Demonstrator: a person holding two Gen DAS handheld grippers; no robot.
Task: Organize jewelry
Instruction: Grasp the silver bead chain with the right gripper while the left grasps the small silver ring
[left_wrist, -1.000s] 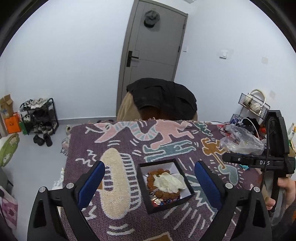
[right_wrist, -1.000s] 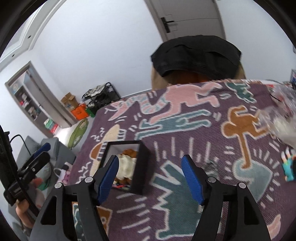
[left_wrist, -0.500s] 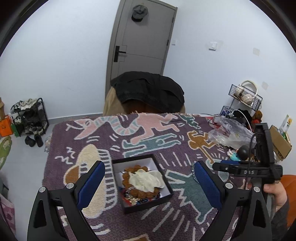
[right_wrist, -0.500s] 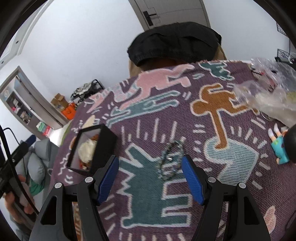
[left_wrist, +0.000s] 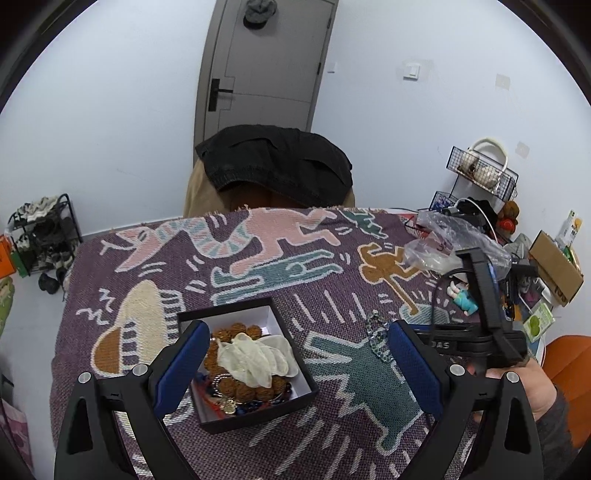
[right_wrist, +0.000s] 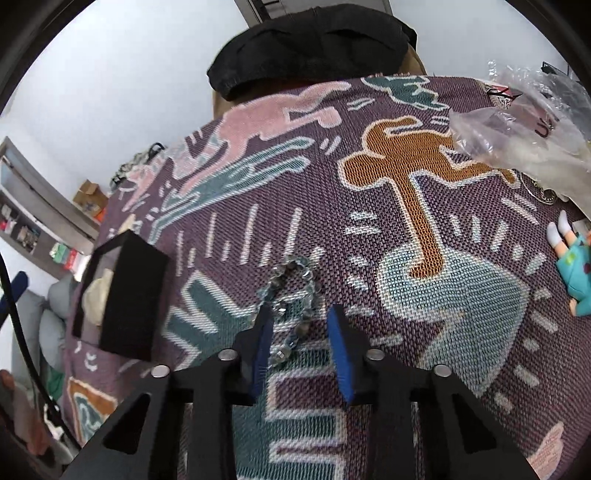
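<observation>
Plainly the whole matter turned on the pale blue-grey beaded bracelet (right_wrist: 291, 295), which lay flat on the purple woven cloth with cartoon figures (right_wrist: 406, 229) covering the counter, directly ahead of the right gripper (right_wrist: 300, 345). Its loop was drawn out long, running away from the blue-padded fingers (right_wrist: 341, 354) and slightly rightward, with its near end already between their tips; the left pad looked to be touching or overlapping the strand, though I could not tell for certain. Those fingers stood narrowly parted, gripping nothing. The left gripper (left_wrist: 295, 365) was the farther one: its fingers were spread wide and empty, hovering over the open black square box with white lining (left_wrist: 295, 400), the bracelet off to their right by the right-hand pad. The box, well apart to the bracelet's left, already held brown beads, a cream-coloured piece and some darker trinkets. The bracelet itself looked glassy, small-beaded and limp, likely to sag and swing if pinched at one spot.
</observation>
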